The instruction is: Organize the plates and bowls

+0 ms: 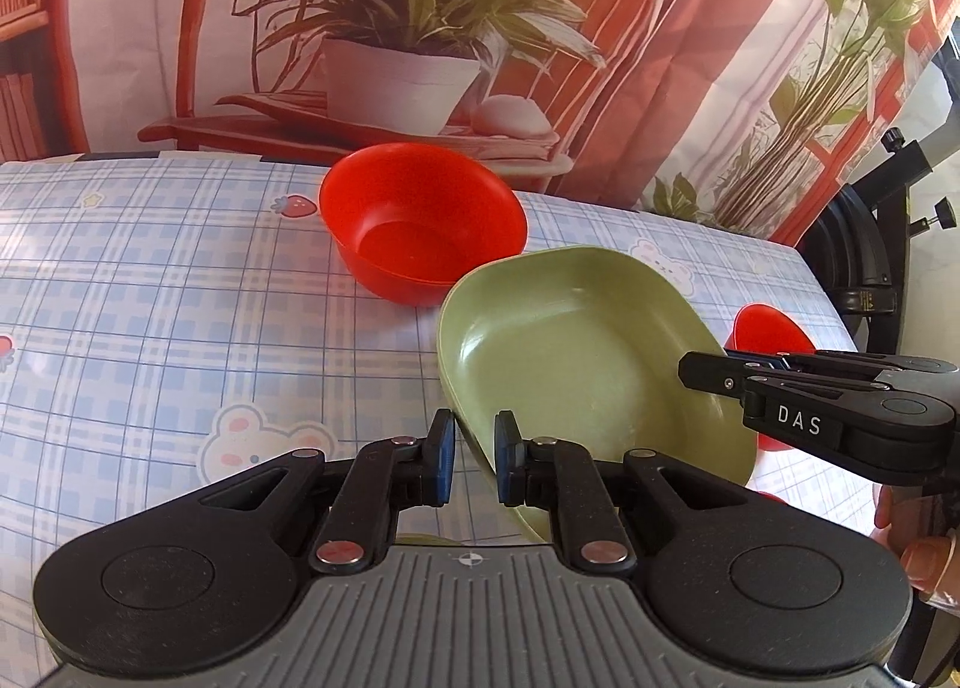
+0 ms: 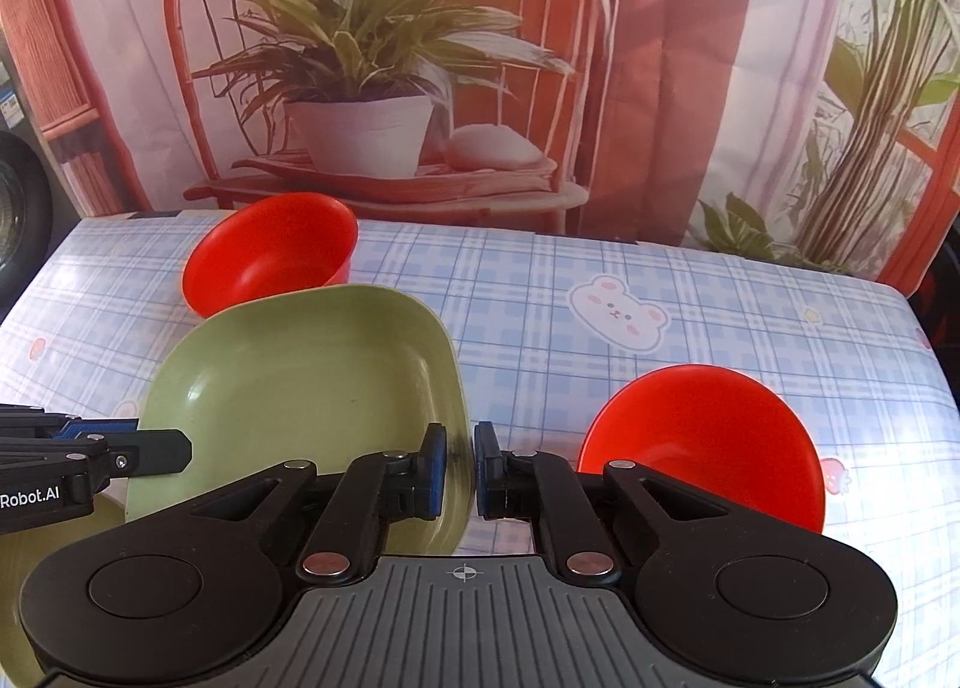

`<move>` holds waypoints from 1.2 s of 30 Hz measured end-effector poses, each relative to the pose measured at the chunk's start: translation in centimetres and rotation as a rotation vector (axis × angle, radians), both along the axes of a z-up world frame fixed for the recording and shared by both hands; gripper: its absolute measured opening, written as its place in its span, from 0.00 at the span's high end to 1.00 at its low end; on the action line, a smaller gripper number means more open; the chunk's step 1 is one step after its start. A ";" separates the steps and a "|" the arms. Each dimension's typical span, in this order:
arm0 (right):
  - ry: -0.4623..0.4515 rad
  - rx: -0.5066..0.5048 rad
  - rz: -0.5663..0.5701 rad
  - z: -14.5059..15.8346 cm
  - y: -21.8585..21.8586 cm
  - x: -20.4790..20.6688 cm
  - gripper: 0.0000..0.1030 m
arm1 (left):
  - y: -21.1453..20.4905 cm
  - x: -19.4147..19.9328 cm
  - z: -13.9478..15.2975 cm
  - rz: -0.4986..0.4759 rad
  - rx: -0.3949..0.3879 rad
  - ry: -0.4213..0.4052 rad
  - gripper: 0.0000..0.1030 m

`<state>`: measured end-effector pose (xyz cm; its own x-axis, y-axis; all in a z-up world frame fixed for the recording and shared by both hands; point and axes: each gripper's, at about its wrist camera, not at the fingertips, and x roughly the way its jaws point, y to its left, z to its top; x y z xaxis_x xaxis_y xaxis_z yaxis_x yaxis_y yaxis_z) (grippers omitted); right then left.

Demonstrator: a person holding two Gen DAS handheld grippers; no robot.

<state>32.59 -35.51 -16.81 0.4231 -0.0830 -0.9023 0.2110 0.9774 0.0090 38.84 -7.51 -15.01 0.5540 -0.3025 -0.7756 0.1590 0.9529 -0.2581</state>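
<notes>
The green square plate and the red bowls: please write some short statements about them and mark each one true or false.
1. The green square plastic plate is held at its edges by both the left gripper and the right gripper. True.
2. The plate lies flat on the blue checked tablecloth. False: it is tilted, raised off the cloth.
3. Two red round plastic bowls are on the table, the far red bowl and the near red bowl. True.
4. The far red bowl is stacked inside the green plate. False: it stands behind the plate, on the cloth.
5. The near red bowl holds food. False: it looks empty.
</notes>
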 end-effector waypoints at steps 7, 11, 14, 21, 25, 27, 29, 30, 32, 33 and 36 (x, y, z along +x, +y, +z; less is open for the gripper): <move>-0.064 0.051 -0.018 2.7 1.6 -2.3 0.91 | 1.1 -2.1 2.1 -0.006 0.020 -0.043 0.86; -0.105 0.100 -0.028 4.0 2.9 -3.7 0.91 | 2.3 -3.4 3.0 0.003 0.024 -0.058 0.86; -0.126 0.134 -0.036 4.7 4.1 -4.8 0.91 | 3.3 -4.5 3.7 0.006 0.036 -0.072 0.86; -0.144 0.201 -0.023 5.3 6.9 -6.9 0.91 | 5.8 -6.8 4.5 0.005 0.063 -0.083 0.86; -0.139 0.242 -0.028 5.0 7.9 -7.6 0.91 | 7.0 -8.0 4.6 0.010 0.068 -0.083 0.86; -0.130 0.256 -0.032 4.6 8.3 -8.0 0.91 | 7.3 -8.5 4.6 0.009 0.075 -0.087 0.86; -0.115 0.263 -0.029 4.1 8.8 -8.3 0.91 | 7.4 -9.2 4.5 0.010 0.086 -0.093 0.86; -0.109 0.265 -0.027 4.0 9.0 -8.4 0.91 | 7.5 -9.5 4.4 0.013 0.089 -0.094 0.86; -0.096 0.269 -0.026 3.5 9.4 -8.7 0.91 | 7.7 -10.0 4.2 0.022 0.090 -0.091 0.86; -0.091 0.273 -0.027 3.3 9.5 -8.8 0.91 | 7.8 -10.2 4.1 0.026 0.088 -0.089 0.86; -0.071 0.277 -0.027 2.7 9.8 -9.0 0.91 | 8.0 -10.8 3.8 0.037 0.086 -0.084 0.86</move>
